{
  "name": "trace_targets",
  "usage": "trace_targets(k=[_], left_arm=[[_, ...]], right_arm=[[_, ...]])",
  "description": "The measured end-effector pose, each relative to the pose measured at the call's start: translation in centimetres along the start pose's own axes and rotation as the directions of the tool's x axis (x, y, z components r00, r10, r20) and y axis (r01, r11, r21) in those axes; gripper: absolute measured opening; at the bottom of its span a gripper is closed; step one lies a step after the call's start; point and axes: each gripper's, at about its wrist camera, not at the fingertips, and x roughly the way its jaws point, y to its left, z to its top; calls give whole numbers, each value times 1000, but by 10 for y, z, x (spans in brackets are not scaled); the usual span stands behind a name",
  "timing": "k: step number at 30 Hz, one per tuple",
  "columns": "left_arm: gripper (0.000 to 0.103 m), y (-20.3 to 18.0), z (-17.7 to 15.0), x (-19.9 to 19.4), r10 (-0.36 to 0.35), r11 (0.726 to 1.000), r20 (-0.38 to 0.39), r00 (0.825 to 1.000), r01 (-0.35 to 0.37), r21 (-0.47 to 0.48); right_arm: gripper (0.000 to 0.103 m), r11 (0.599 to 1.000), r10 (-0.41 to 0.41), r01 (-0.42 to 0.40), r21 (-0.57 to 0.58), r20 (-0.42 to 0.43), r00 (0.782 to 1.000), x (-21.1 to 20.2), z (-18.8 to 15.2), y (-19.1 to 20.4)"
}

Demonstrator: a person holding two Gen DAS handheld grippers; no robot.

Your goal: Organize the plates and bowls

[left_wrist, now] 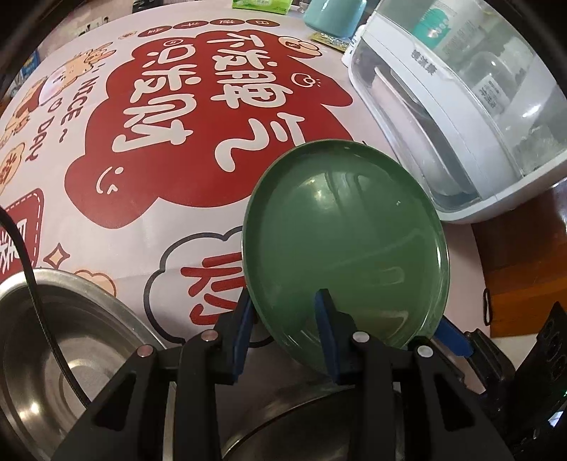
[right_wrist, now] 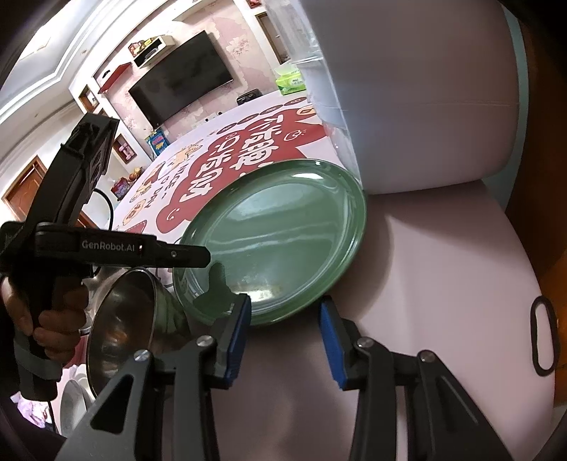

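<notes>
A green plate (left_wrist: pixel 347 241) hangs tilted over the table, with my left gripper (left_wrist: pixel 283 296) shut on its near rim: one blue pad lies on the face, the other behind the underside. In the right wrist view the same plate (right_wrist: pixel 280 230) has its near edge between the fingers of my right gripper (right_wrist: pixel 284 305), which stands open; no press shows. One of its blue fingers (left_wrist: pixel 453 337) sits just outside the plate's lower right rim. A steel bowl (left_wrist: pixel 53 354) lies at the lower left, and a second one (left_wrist: pixel 301 425) sits under the gripper.
A white dish cabinet (left_wrist: pixel 443 149) with a clear lid stands at the right of the red-printed tablecloth (left_wrist: pixel 177 142). A teal cup (left_wrist: pixel 333 17) and a green tissue pack (right_wrist: pixel 290 81) sit at the far edge. A hand (right_wrist: pixel 46 319) holds the left gripper beside a tilted steel bowl (right_wrist: pixel 120 326).
</notes>
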Motion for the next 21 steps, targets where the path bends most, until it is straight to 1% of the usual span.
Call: trace_targets(k=[10, 11, 12, 13, 14, 15, 17, 18, 21], left_arm=[[32, 1, -1, -3, -4, 1000, -8, 1000, 4, 6], [32, 1, -1, -3, -4, 1000, -8, 1000, 4, 6], [32, 1, -1, -3, -4, 1000, -6, 1000, 4, 7], [32, 1, -1, -5, 1, 1000, 2, 1000, -1, 10], [31, 0, -1, -8, -17, 1000, 12, 1000, 17, 17], [31, -2, -2, -10, -19, 1000, 12, 1000, 19, 18], [31, -5, -2, -11, -4, 999, 15, 1000, 3, 37], [31, -6, -2, -11, 1, 999, 14, 1000, -1, 42], [31, -3, -2, -12, -23, 1000, 10, 1000, 23, 7]], right_arm=[[24, 999, 20, -20, 37, 4, 1000, -7, -1, -8], [22, 999, 23, -23, 41, 7, 1000, -8, -1, -9], [9, 999, 27, -28, 38, 14, 1000, -10, -1, -10], [2, 999, 49, -50, 23, 15, 999, -11, 0, -8], [0, 998, 70, -70, -7, -1, 998, -11, 0, -3], [0, 996, 72, -74, -58, -28, 997, -7, 0, 5], [0, 992, 76, -81, -92, -60, 995, 0, -1, 13], [0, 993, 82, -87, -78, -65, 995, 1, -2, 14], [0, 995, 84, -87, -42, -69, 994, 3, -2, 11]])
